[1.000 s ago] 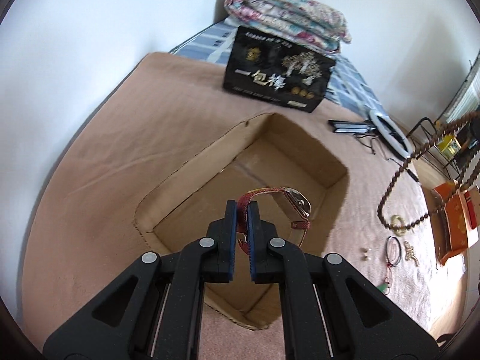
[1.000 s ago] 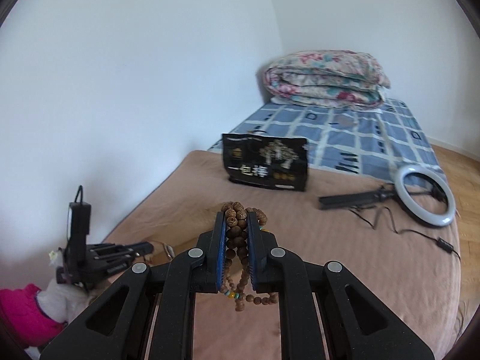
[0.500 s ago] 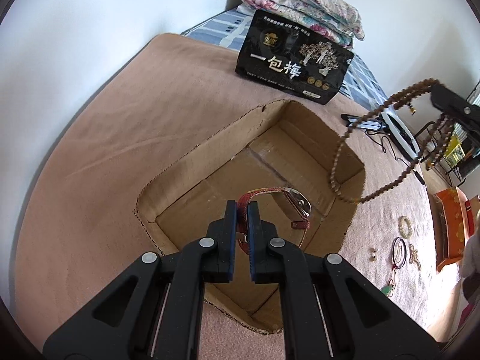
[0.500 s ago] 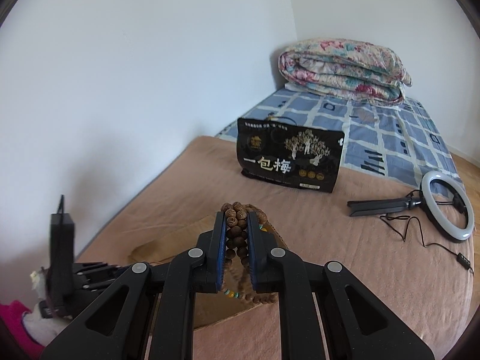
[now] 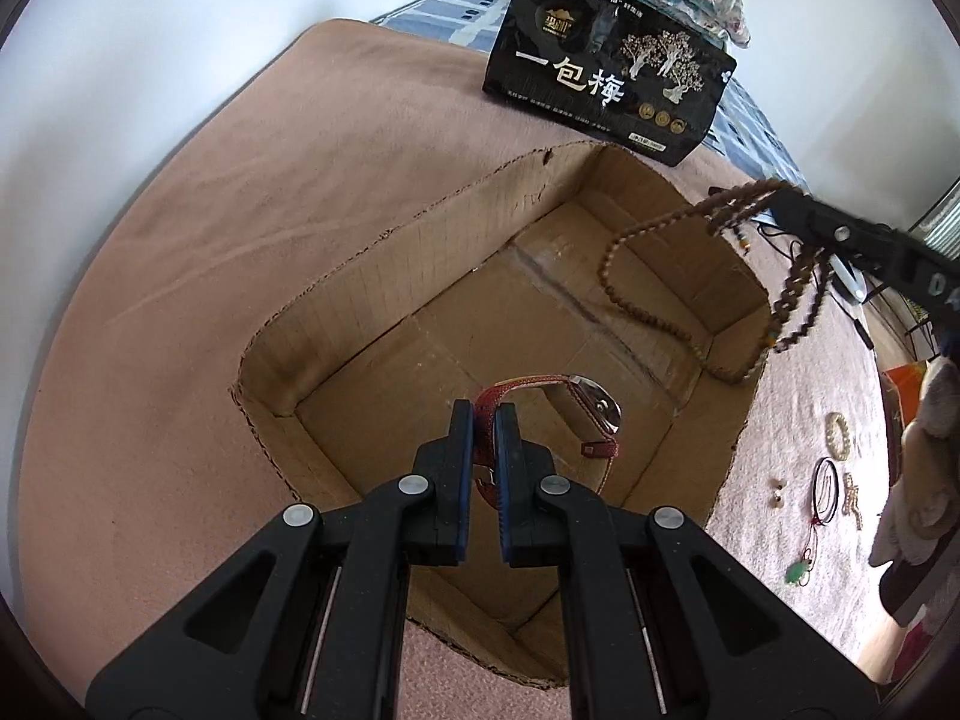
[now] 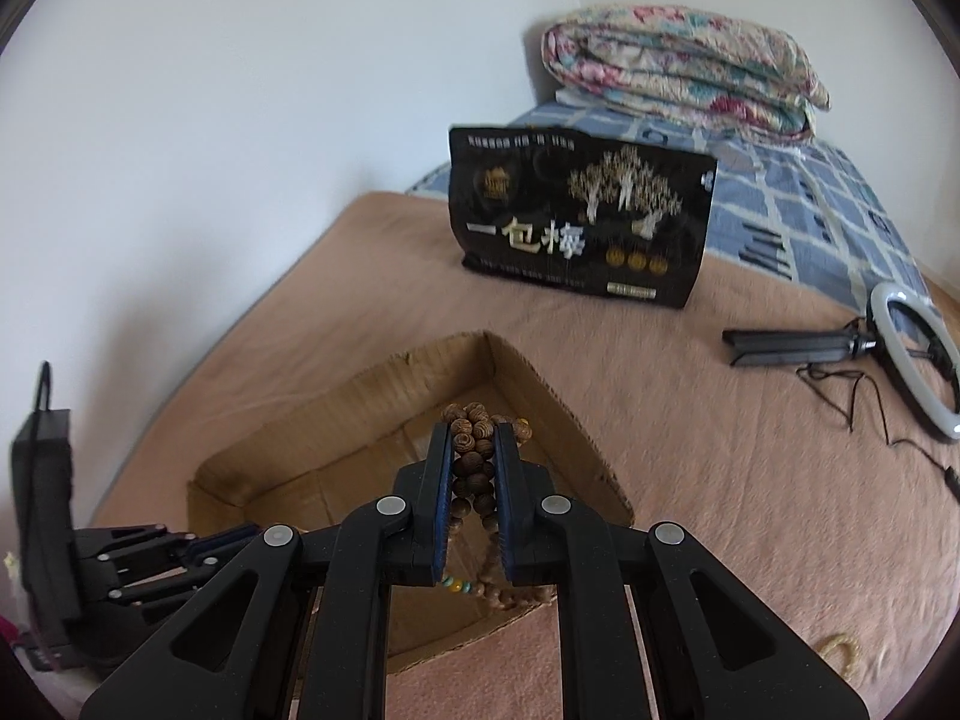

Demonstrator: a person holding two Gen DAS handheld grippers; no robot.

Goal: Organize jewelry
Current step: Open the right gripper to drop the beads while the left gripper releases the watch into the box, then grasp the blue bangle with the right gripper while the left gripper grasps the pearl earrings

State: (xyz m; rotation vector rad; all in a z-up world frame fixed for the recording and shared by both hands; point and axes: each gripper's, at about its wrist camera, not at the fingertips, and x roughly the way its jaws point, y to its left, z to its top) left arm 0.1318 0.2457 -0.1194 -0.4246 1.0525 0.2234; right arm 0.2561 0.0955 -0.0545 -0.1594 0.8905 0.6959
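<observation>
An open cardboard box (image 5: pixel 372 276) sits on the brown blanket; it also shows in the right wrist view (image 6: pixel 540 384). My left gripper (image 5: pixel 485 420) is shut on the red strap of a wristwatch (image 5: pixel 591 408) and holds it inside the box, above its floor. My right gripper (image 6: pixel 473 438) is shut on a long wooden bead necklace (image 6: pixel 471 456). In the left wrist view the necklace (image 5: pixel 654 324) hangs in loops over the box's far right corner. The left gripper's body (image 6: pixel 150 552) shows at lower left in the right wrist view.
A black snack bag (image 5: pixel 606 66) stands behind the box. Small jewelry lies on the blanket right of the box: a bead bracelet (image 5: pixel 838 435), a black cord loop (image 5: pixel 825 489), a green pendant (image 5: pixel 798 573). A ring light on a stand (image 6: pixel 918 354) lies at right. Folded quilt (image 6: pixel 684 66) behind.
My right gripper has carried the bead necklace left, from above the loose jewelry to over the box. My left gripper has moved forward and lower into the box with the watch.
</observation>
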